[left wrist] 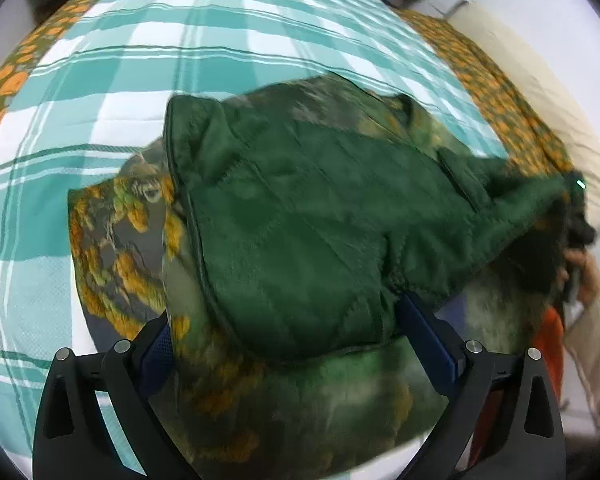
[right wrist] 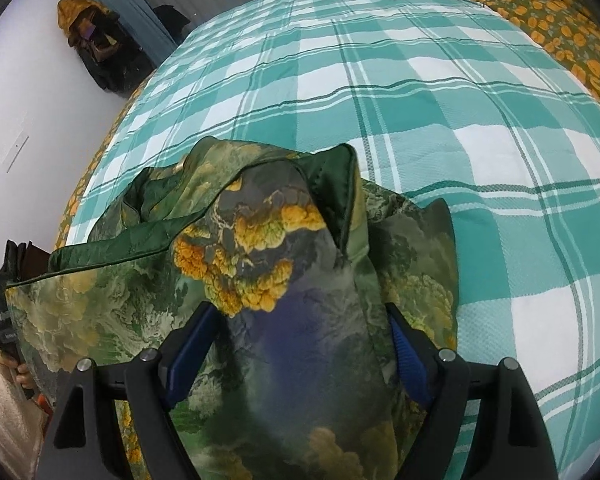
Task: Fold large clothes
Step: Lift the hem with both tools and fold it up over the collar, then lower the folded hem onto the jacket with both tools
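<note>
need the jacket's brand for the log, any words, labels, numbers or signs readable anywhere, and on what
No text can be read in either view.
Jacket: green quilted lining and a printed landscape shell; no tag, brand or size label shows.
Checked bedcover: pattern only.
Flowered sheet: pattern only.
Dark device at the left edge of the right wrist view: a pale strip that may be lettering, too small and blurred to read.

Teal checked bedspread [right wrist: 440, 92] over orange-flowered sheet [right wrist: 556, 12].
</note>
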{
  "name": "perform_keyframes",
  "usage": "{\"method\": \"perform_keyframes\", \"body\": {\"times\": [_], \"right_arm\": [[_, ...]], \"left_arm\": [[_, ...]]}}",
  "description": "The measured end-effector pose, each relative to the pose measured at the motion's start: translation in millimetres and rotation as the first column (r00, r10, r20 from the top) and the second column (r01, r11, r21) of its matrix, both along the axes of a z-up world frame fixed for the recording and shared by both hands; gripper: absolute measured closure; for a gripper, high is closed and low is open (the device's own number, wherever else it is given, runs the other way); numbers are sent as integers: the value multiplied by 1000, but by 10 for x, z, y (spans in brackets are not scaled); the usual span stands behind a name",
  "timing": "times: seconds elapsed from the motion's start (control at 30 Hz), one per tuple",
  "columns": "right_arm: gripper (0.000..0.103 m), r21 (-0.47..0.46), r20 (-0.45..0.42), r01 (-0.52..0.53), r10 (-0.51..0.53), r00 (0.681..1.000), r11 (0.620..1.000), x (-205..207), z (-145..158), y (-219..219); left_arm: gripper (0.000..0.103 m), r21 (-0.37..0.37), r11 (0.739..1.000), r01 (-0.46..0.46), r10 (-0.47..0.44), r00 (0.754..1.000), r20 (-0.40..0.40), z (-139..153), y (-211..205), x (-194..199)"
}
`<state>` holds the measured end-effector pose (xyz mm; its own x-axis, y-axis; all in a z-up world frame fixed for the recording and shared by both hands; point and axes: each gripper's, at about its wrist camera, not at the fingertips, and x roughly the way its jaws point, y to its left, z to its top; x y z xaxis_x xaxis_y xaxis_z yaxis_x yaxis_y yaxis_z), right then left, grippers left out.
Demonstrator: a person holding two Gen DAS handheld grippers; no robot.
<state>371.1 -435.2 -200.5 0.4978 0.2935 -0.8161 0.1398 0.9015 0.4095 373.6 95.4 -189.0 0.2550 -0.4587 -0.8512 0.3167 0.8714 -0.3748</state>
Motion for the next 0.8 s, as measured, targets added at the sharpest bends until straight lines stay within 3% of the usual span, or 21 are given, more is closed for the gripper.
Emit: {"method": "perform_keyframes", "body": {"times": [0.1, 0.2, 0.33, 0.43, 0.5, 0.57, 0.6, 0.63, 0.73, 0.8], "right_arm": [[19, 9, -5, -26, 26, 1000, 1000, -36, -12, -7], [19, 4, -4, -49, 49, 999, 999, -61, -20, 19], [19, 13, 5, -48, 48, 999, 999, -71, -21, 24], [19, 3, 3, -52, 52, 999, 999, -53, -21, 50], [19, 10, 2, -39, 39, 999, 999, -43, -17, 53], [19, 20, 0, -22, 22, 1000, 1000, -21, -19, 41], [19, 26, -2, -15, 15, 1000, 1000, -7, -27, 29], [19, 32, -6, -6, 6, 1000, 999, 5, -43, 16], [19, 44, -3, 1, -1, 1000, 999, 32, -57, -5], [19, 54, -1, 2, -2, 1000, 999, 28, -64, -17]], "left_arm": [[4, -53, 998, 35, -37, 999, -33, 40, 199, -116], [4, -59, 997, 46, -48, 998, -39, 99, 373, -225], [4, -23, 1000, -7, 7, 1000, -29, 92, 445, -188], [5, 46, 999, 4, -6, 999, 46, 93, 192, -85], [26, 105, 994, 36, -46, 995, 91, 101, -13, -21], [33, 165, 985, 41, -56, 994, 91, 71, -148, 61], [43, 177, 983, 42, -57, 995, 86, 59, -182, 98], [45, 177, 983, 40, -53, 996, 72, 60, -170, 123], [41, 120, 992, 34, -40, 998, 51, 103, -40, 99], [24, 53, 997, 50, -51, 998, 25, 146, 119, 29]]}}
